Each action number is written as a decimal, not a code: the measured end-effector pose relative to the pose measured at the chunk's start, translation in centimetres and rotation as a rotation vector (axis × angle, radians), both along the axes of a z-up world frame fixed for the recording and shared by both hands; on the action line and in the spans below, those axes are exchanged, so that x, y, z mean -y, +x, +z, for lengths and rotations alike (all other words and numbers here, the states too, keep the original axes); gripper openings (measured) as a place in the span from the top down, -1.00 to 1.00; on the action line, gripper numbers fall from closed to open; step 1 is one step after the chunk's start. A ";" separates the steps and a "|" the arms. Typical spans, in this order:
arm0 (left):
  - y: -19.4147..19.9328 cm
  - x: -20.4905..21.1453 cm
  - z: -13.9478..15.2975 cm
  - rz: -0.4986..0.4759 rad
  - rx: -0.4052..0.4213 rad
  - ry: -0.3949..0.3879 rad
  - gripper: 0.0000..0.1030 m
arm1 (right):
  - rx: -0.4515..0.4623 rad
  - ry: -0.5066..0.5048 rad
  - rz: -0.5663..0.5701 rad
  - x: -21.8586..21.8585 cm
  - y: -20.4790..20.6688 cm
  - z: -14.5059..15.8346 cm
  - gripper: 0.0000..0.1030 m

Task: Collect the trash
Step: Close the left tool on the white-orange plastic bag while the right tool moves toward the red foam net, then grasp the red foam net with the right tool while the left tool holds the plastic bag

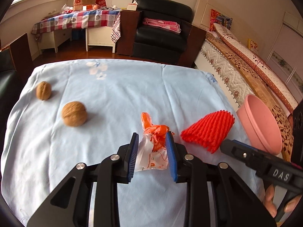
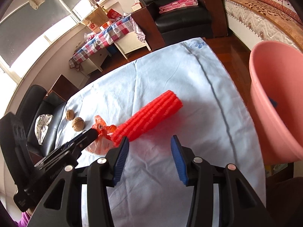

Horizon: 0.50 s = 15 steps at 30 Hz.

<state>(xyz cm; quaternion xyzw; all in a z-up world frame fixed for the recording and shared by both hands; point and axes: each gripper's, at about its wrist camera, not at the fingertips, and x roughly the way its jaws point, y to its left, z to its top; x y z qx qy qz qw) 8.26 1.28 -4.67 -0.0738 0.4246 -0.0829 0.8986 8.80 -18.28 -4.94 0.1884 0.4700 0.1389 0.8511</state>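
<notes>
Left gripper (image 1: pixel 152 147) clamped the wrapper (image 1: pixel 154 147); right gripper (image 2: pixel 149 157), open and empty, faced the net (image 2: pixel 149 117), its long axis running ahead-right toward the bin (image 2: pixel 272 98).

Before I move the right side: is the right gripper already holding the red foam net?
No. The right gripper is open, and the red foam net lies on the cloth just beyond its left finger.
</notes>
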 end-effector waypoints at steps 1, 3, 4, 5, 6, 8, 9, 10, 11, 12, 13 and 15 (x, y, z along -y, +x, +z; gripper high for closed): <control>-0.4 -0.1 0.0 0.003 0.005 0.006 0.44 | -0.003 0.001 0.001 -0.1 -0.1 0.0 0.07; -0.9 0.0 -0.1 0.003 0.017 0.020 0.44 | -0.012 0.006 0.007 -0.2 -0.1 -0.1 0.07; -1.1 0.2 -0.1 0.002 0.026 0.030 0.44 | -0.016 0.006 0.010 -0.3 -0.2 -0.2 0.07; -1.3 0.3 -0.1 0.002 0.037 0.041 0.43 | -0.017 0.005 0.012 -0.4 -0.3 -0.2 0.07; -1.3 0.4 -0.2 0.003 0.043 0.046 0.43 | -0.018 0.002 0.013 -0.5 -0.4 -0.2 0.07; -1.6 0.6 -0.2 0.007 0.062 0.061 0.42 | -0.017 0.001 0.014 -0.5 -0.5 -0.2 0.07; -1.6 0.7 -0.3 0.009 0.069 0.065 0.42 | -0.016 -0.001 0.013 -0.6 -0.6 -0.2 0.07; -1.7 0.8 -0.3 0.012 0.075 0.068 0.41 | -0.014 -0.003 0.012 -0.6 -0.6 -0.1 0.07; -1.8 0.8 -0.4 0.016 0.085 0.072 0.40 | -0.013 -0.004 0.010 -0.6 -0.7 -0.1 0.07; -1.9 1.0 -0.5 0.018 0.090 0.074 0.39 | -0.013 -0.004 0.009 -0.6 -0.7 -0.1 0.07; -1.9 1.0 -0.5 0.019 0.096 0.080 0.34 | -0.015 -0.004 0.007 -0.6 -0.7 -0.1 0.07; -1.7 1.0 -0.6 0.023 0.089 0.080 0.19 | -0.021 -0.004 0.005 -0.7 -0.6 -0.1 0.06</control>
